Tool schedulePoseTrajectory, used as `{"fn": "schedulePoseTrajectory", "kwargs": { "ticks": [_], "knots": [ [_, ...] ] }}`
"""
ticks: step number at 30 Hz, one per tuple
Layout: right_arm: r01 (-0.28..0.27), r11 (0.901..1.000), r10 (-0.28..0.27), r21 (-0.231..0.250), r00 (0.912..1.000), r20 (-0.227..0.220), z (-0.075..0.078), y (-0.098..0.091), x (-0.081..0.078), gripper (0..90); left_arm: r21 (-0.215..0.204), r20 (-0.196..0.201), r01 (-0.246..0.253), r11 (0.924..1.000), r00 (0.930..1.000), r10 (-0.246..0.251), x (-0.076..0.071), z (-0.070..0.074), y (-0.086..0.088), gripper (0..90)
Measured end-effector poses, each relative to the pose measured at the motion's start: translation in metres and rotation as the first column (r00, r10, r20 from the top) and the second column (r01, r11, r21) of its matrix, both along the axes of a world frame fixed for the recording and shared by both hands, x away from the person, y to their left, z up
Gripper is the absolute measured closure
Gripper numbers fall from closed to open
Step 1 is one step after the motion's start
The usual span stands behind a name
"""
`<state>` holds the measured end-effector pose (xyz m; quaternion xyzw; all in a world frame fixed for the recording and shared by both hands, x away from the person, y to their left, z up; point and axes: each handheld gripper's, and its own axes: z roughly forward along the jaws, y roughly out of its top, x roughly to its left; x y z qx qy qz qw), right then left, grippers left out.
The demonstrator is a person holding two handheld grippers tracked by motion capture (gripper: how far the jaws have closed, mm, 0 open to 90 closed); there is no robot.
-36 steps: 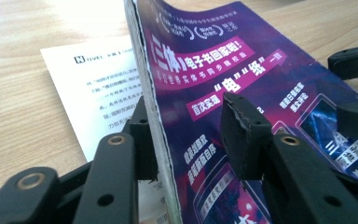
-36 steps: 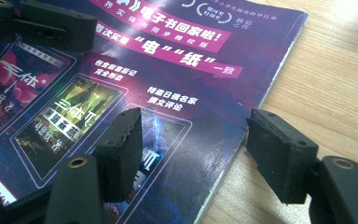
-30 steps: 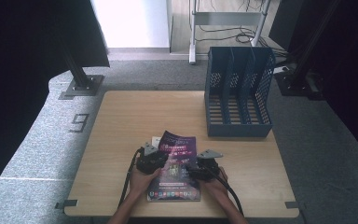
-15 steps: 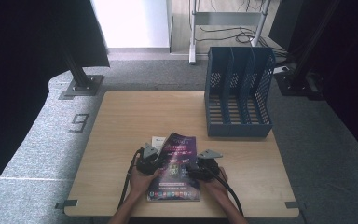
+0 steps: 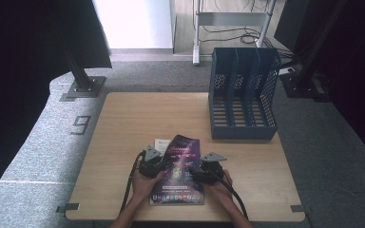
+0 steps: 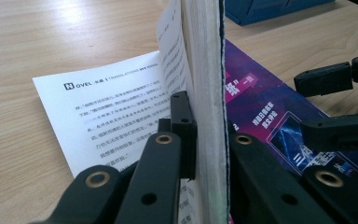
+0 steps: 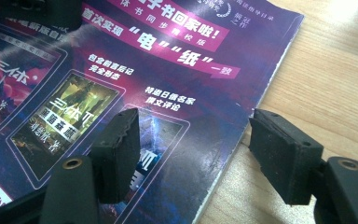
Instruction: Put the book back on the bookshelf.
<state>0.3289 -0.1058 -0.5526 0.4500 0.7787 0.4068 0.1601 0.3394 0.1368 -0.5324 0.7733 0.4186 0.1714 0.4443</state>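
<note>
Magazine (image 5: 179,171) lay at near table (image 5: 138,118) edge, long axis running away from person; left gripper (image 6: 209,140) just closed, clamped on raised left edge; right gripper (image 7: 191,154) jaws apart, straddling right edge

Tabletop (image 5: 142,118) bare left and ahead; file rack (image 5: 241,95) blocks far right.

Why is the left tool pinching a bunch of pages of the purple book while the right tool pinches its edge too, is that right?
Not quite. The right tool is open, one pad over the purple book and one over the table, as the right gripper view shows. The left tool does pinch the pages.
</note>
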Motion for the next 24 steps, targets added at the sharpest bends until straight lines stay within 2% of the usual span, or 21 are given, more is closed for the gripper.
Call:
{"fn": "schedulePoseTrajectory", "kwargs": {
  "ticks": [7, 16, 24],
  "knots": [
    [-0.004, 0.9999, 0.004, 0.010, 0.9999, -0.012, 0.000, -0.002, 0.001, 31.3, -0.029, 0.034, 0.009, 0.9995, 0.9994, -0.008, -0.003, 0.002, 0.000, 86.5],
    [0.010, 0.9996, -0.009, 0.027, 0.9997, -0.022, 0.000, -0.012, 0.004, 31.2, -0.030, 0.068, 0.027, 0.9992, 0.9974, -0.025, -0.008, 0.008, -0.001, 86.8],
    [0.015, 0.9995, -0.014, 0.028, 0.9998, -0.010, 0.002, -0.015, 0.005, 31.5, -0.036, 0.088, 0.038, 0.9986, 0.9955, -0.035, -0.012, 0.014, -0.003, 86.8]
  ]
}}
